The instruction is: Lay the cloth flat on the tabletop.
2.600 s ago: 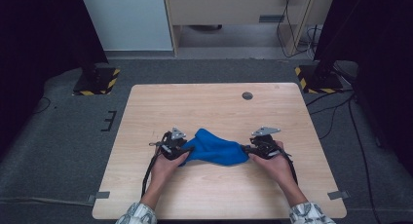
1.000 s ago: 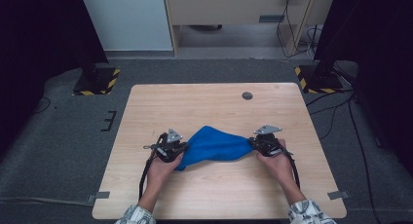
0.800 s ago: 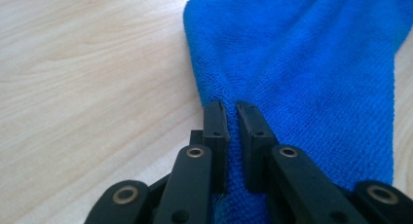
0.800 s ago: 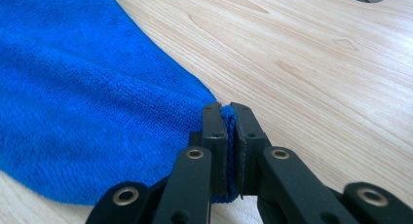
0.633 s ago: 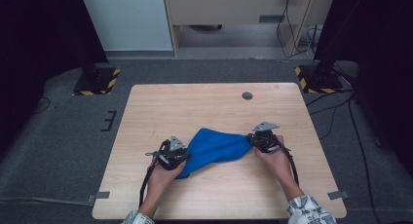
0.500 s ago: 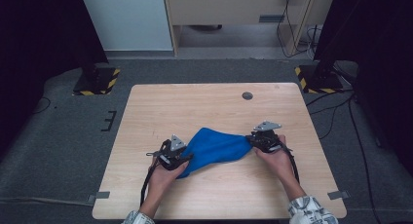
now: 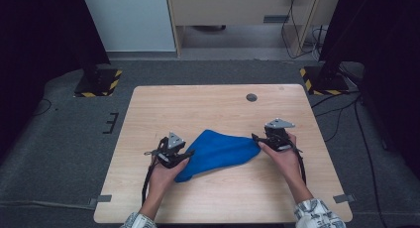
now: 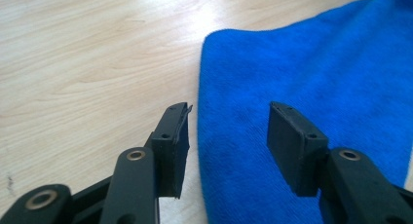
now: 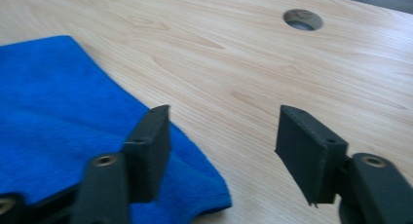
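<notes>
A blue cloth point(image 7: 218, 151) lies folded flat on the wooden table point(image 7: 208, 104), between the two hands. My left gripper point(image 7: 184, 156) sits at the cloth's left end; its jaws have just been opening and stand apart over the cloth's edge point(image 8: 229, 151) without pressing on it. My right gripper point(image 7: 255, 139) is at the cloth's right end; its jaws have also just been opening and stand apart above the cloth's corner point(image 9: 195, 185) and bare wood.
A round cable hole point(image 7: 251, 97) is in the table near the far edge, also seen as a hole point(image 9: 303, 19) ahead of the right gripper. Black stands with yellow-striped bases point(image 7: 96, 82) flank the table on the floor.
Both grippers have let go of the cloth's ends and their jaws have opened. The cloth, held stretched between them before, now lies slack on the table.
</notes>
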